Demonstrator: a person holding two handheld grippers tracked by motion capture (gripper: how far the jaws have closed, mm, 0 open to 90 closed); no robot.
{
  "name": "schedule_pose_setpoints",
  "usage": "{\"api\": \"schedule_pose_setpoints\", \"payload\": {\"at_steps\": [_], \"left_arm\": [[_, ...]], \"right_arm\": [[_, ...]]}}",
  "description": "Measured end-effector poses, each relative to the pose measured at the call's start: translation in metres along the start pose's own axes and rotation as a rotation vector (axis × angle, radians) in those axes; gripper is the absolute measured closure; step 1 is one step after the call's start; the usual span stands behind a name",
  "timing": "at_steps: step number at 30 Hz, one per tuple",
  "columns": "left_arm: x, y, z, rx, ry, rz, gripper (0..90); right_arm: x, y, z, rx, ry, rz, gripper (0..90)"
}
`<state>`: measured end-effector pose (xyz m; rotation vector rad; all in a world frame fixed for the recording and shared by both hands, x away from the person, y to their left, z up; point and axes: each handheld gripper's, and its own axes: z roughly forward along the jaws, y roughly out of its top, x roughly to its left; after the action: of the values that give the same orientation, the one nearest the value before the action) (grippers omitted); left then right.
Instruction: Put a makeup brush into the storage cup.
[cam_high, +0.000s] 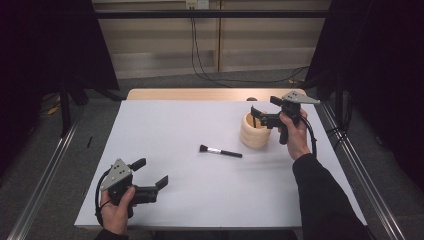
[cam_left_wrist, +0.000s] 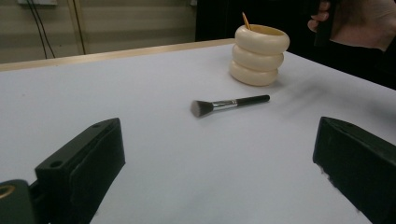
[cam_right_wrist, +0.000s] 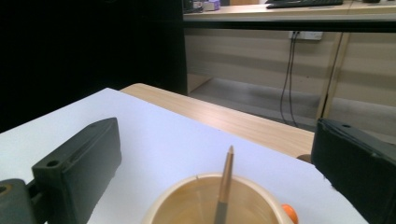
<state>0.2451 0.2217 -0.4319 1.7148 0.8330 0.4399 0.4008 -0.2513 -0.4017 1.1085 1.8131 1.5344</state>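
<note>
Both grippers stand with their jaws wide apart and nothing between them. On the left gripper (cam_high: 151, 176) the black fingers (cam_left_wrist: 81, 161) sit low over the white surface (cam_high: 200, 200) near its front left corner, held by the left hand (cam_high: 116, 210) at the front edge. From the left gripper view the jaws frame bare white surface, with the brush and cup farther off.

Near the back right corner the right hand (cam_high: 295, 135) holds the right gripper (cam_high: 255, 116) over the cup (cam_high: 255, 131), its jaws reaching across the cup's mouth. In the right gripper view its fingers (cam_right_wrist: 77, 168) flank the cup's rim (cam_right_wrist: 205, 179) from above, apart from it. A thin stick (cam_right_wrist: 225, 179) leans inside the cup, tip upward, and a small orange thing (cam_right_wrist: 289, 213) shows just at the cup's far side.

The cup is cream-coloured and ribbed in three rings (cam_left_wrist: 259, 55), standing upright toward the right edge. A brush (cam_high: 220, 151) with a black handle lies flat near the middle of the surface, just left of the cup and apart from it, bristles (cam_left_wrist: 201, 108) pointing toward the left edge. Beyond the white surface's back edge a wooden table (cam_high: 200, 94) shows.
</note>
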Motion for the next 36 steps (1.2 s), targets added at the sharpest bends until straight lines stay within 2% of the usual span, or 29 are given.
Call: {"api": "schedule_pose_setpoints", "payload": {"at_steps": [4, 23, 32, 36], "left_arm": [[0.001, 0.000, -0.001, -0.001, 0.005, 0.001, 2.0], [0.000, 0.000, -0.002, -0.013, -0.002, 0.003, 2.0], [-0.001, 0.001, -0.003, -0.020, 0.006, 0.007, 1.9], [0.000, 0.001, -0.004, -0.018, 0.008, 0.002, 1.9]], "right_arm": [[0.002, 0.001, -0.004, -0.001, -0.029, -0.019, 1.3], [0.009, -0.011, -0.043, 0.012, 0.005, -0.006, 1.1], [0.014, -0.016, -0.069, -0.008, -0.028, -0.012, 0.0], [0.017, -0.019, -0.079, -0.003, -0.017, -0.008, 0.0]]}}
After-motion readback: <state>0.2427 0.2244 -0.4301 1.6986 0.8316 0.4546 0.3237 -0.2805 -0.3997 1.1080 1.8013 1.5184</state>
